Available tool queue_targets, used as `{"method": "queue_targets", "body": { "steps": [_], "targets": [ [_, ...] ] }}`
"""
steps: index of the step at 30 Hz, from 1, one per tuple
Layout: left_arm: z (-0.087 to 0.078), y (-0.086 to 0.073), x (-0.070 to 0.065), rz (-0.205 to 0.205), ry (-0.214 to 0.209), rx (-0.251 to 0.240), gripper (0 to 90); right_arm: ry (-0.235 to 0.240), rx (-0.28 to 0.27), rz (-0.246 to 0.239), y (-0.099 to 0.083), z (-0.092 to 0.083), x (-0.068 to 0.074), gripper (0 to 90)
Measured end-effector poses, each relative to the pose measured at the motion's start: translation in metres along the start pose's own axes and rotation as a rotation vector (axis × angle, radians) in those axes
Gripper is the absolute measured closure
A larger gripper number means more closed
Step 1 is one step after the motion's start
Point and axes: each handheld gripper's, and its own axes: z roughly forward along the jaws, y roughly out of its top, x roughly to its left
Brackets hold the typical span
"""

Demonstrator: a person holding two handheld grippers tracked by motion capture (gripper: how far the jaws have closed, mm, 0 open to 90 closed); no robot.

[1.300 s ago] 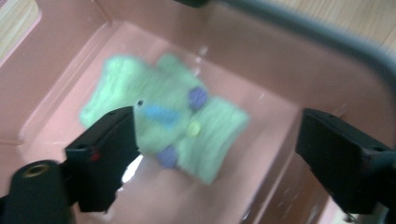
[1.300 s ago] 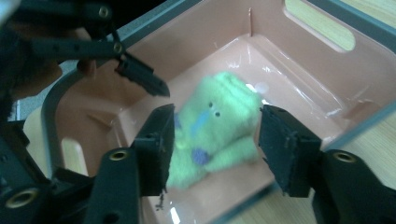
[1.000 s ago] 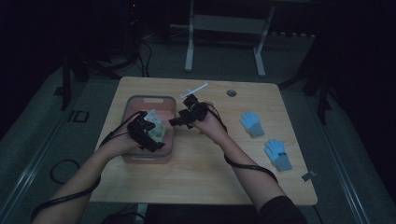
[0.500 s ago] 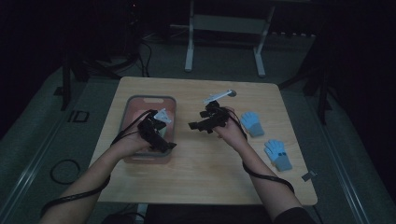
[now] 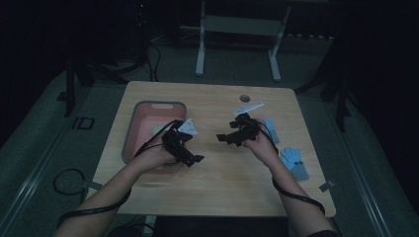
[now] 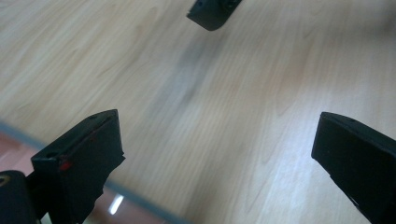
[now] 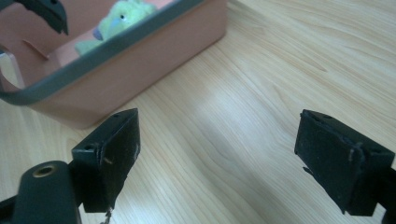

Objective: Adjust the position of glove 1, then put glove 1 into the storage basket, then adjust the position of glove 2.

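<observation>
- Left gripper [image 5: 190, 157]: jaws wide apart, nothing between them, over bare table [image 5: 232, 180] just beside the bin [image 5: 129, 133].
- Right gripper [image 5: 228, 138]: jaws have just been opening, now apart and empty, above the table's middle.
- Green toy [image 7: 122, 19] lies inside the pink bin.
- Blue items [image 5: 295, 163] lie near the right edge.

High view overhead, gripper views close, sharing table [image 5: 222, 177]

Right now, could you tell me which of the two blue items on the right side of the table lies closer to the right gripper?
The upper blue item, lying just beside the right gripper and its hand. The other blue item sits farther down toward the table's right edge, apart from the hand.
</observation>
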Motion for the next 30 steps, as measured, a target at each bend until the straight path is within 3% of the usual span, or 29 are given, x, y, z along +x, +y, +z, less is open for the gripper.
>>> {"method": "queue_targets", "body": {
  "steps": [4, 9, 12, 15, 19, 25, 27, 30],
  "targets": [
    [0.008, 0.003, -0.010, 0.005, -0.043, -0.021, 2.3, 0.013, -0.011, 0.037, -0.012, -0.010, -0.007, 14.5],
    [0.017, 0.006, -0.028, 0.040, -0.057, -0.027, 2.3, -0.077, -0.041, -0.001, -0.028, -0.020, -0.011, 13.5],
    [0.023, 0.009, -0.037, 0.043, -0.060, -0.044, 2.3, -0.114, -0.025, -0.028, -0.037, -0.026, -0.016, 13.9],
    [0.029, 0.012, -0.045, 0.037, -0.063, -0.064, 2.3, -0.082, -0.028, 0.044, -0.043, -0.035, -0.024, 14.5],
    [0.038, 0.014, -0.056, 0.055, -0.059, -0.072, 2.3, -0.092, -0.065, 0.088, -0.053, -0.050, -0.032, 14.3],
    [0.056, 0.009, -0.069, 0.063, -0.066, -0.070, 2.3, -0.164, -0.099, 0.127, -0.069, -0.067, -0.039, 10.7],
    [0.063, 0.006, -0.073, 0.068, -0.067, -0.064, 2.3, -0.185, -0.097, 0.116, -0.075, -0.071, -0.041, 10.8],
    [0.072, -0.001, -0.077, 0.059, -0.068, -0.053, 2.3, -0.207, -0.101, 0.115, -0.085, -0.080, -0.046, 17.9]
  ]
}}
